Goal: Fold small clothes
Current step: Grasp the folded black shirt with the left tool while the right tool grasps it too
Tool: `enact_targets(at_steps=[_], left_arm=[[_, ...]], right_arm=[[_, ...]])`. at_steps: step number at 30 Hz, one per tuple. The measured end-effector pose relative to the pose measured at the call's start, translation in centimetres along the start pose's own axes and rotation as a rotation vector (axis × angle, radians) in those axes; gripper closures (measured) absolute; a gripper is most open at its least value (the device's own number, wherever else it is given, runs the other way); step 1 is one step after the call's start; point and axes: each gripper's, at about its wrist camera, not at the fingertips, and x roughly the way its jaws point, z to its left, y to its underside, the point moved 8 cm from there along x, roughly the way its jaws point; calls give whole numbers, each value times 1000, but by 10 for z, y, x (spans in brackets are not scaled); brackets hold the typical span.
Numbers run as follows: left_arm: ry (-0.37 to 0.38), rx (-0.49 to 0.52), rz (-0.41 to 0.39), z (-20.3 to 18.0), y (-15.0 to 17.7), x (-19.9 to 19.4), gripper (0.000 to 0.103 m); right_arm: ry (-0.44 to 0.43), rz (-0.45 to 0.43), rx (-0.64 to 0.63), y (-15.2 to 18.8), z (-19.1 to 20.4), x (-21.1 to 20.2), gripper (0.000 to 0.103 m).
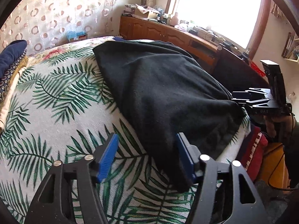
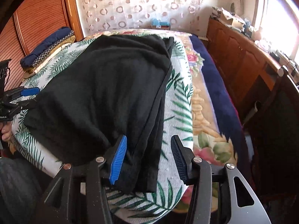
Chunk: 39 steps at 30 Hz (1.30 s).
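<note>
Garment: black fleece piece (image 1: 160, 93) lies spread on the palm-print bed cover (image 1: 56, 97), near edge hanging toward us. Left hand-held gripper (image 1: 147, 156) has its jaws wide apart with the garment's near corner just inside its right finger; right hand-held gripper (image 2: 148, 158) is equally wide, straddling the other near corner, nothing clamped in either. We should close both on the hem itself, catch every layer, then lift level and together so the fold lands square.
</note>
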Motion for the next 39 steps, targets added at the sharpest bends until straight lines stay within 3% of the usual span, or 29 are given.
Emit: enact_targets(at_steps=[6,9,12,13,16,23,29,35,39], left_arm=[[11,6,28,-6,9,6,44],[11,22,31,-11,9,6,46],[40,32,36,-16,10,6,70],[70,35,44,-19,11,7,85],[98,49,22,-22,4,1,95],[132,1,-137,-14,-57,-39,97],[97,-28,-186,15,-125,-33,97],[42,-62,-152,64,-165,9,97],[38,-89,-118,83,-177,33,97]], right_arm=[[-16,14,-19,6,2,0,52],[-25,17,-51,9,9,-1,65],[-49,11,-64,11,14,-2,80],[-63,8,-66,11,16,-2,91],[-83,-20,-30,8,11,-5,96],[-85,-234,-19,-47,-1,-60,97],[-73,-352,-46,-116,-6,-61,97],[-25,-318,-58,-172,-16,2,97],[-23,-267,-42,-185,-22,44,97]])
